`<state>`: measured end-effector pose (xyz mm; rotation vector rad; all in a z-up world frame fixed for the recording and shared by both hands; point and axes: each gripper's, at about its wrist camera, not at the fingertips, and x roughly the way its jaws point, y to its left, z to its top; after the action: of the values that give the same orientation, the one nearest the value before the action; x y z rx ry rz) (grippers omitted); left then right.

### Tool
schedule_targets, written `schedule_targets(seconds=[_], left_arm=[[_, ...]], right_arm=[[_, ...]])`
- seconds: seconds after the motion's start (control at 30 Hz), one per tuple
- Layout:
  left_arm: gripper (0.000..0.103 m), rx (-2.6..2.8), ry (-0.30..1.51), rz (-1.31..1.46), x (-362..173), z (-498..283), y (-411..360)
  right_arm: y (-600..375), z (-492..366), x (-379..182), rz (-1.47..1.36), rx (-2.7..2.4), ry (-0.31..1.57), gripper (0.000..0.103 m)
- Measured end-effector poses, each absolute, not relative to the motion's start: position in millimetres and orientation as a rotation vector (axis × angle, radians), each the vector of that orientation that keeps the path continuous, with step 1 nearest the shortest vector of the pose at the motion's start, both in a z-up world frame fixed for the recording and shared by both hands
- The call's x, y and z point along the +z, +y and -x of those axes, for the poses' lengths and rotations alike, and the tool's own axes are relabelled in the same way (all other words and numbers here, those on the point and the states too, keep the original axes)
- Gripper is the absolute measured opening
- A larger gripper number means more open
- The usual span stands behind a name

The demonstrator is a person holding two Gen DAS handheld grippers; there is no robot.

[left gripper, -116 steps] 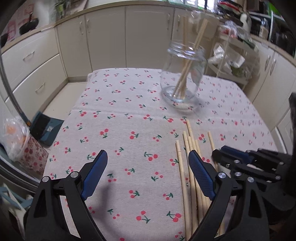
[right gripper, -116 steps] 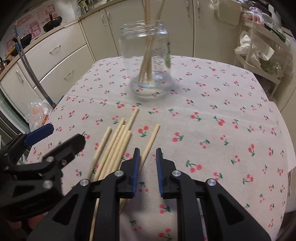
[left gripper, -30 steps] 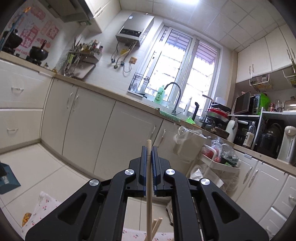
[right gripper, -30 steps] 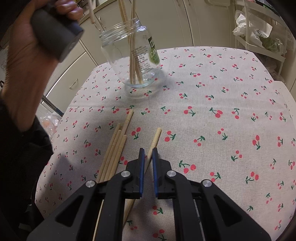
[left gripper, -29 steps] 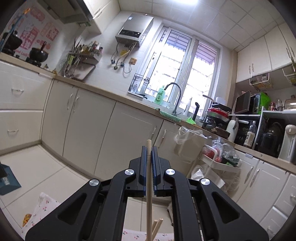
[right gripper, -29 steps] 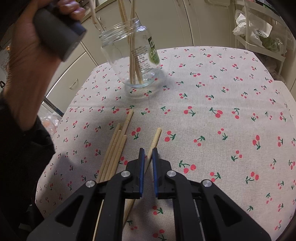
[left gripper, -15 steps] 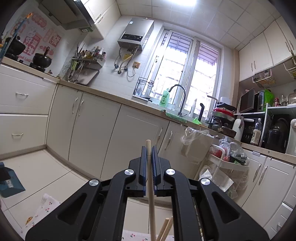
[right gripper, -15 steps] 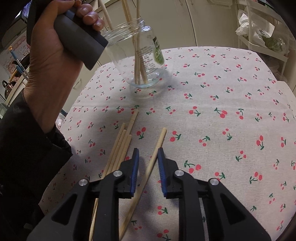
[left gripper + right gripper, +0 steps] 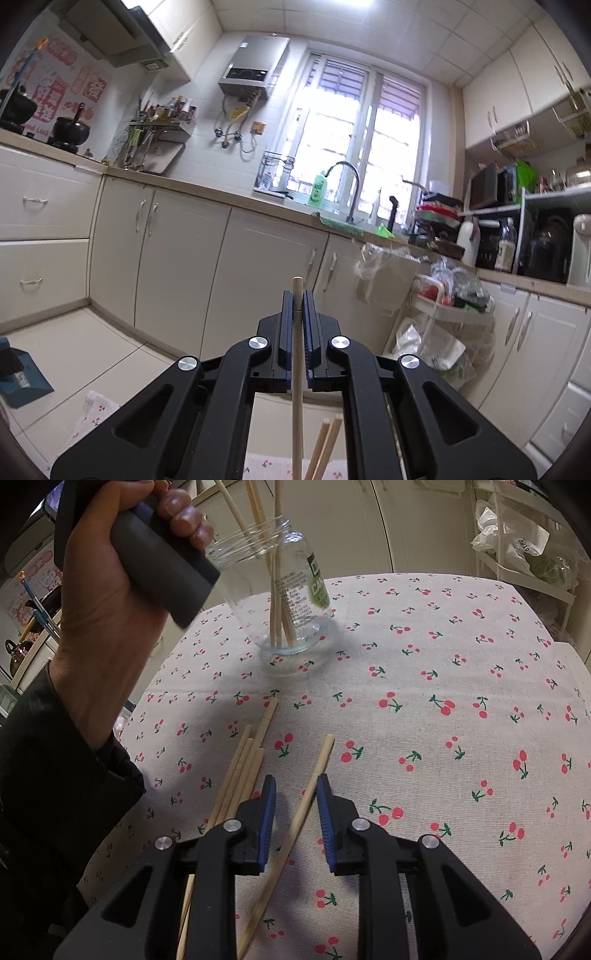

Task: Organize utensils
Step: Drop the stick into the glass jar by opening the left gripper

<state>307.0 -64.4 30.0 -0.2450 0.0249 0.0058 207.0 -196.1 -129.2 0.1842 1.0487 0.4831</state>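
Risk of chopstick (image 9: pixel 297 373), clamped upright in left gripper (image 9: pixel 297 301), catching jar (image 9: pixel 284 602) rim on release — right gripper (image 9: pixel 293 797), just opened, astride another stick (image 9: pixel 295 823), untouched.

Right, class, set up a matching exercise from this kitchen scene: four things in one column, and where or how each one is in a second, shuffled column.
Things:
1. glass jar
2. lone chopstick
3. chopstick bundle
4. upright chopstick

Places or states:
A. clamped in the left tongs
B. lying between the open right tongs
C. standing on the cherry tablecloth, chopsticks inside
D. lying together left of the right tongs

Pairs: 1-C, 2-B, 3-D, 4-A
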Motion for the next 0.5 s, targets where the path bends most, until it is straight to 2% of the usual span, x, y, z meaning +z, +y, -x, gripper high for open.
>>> schedule_targets(seconds=[0.33, 0.4, 0.47, 0.5], left_arm=[[0.006, -0.07, 0.162, 0.145, 9, -278, -74], [0.011, -0.076, 0.181, 0.133, 6, -266, -73], [0.029, -0.075, 0.199, 0.13, 4, -249, -68], [0.033, -0.069, 0.203, 0.137, 3, -239, -64]], right_arm=[[-199, -208, -130, -0.211, 0.493, 1.056, 0.025], [-199, -208, -130, -0.21, 0.494, 1.055, 0.025], [-199, -208, -130, -0.204, 0.492, 1.052, 0.025], [-199, -208, -130, -0.198, 0.491, 1.051, 0.025]])
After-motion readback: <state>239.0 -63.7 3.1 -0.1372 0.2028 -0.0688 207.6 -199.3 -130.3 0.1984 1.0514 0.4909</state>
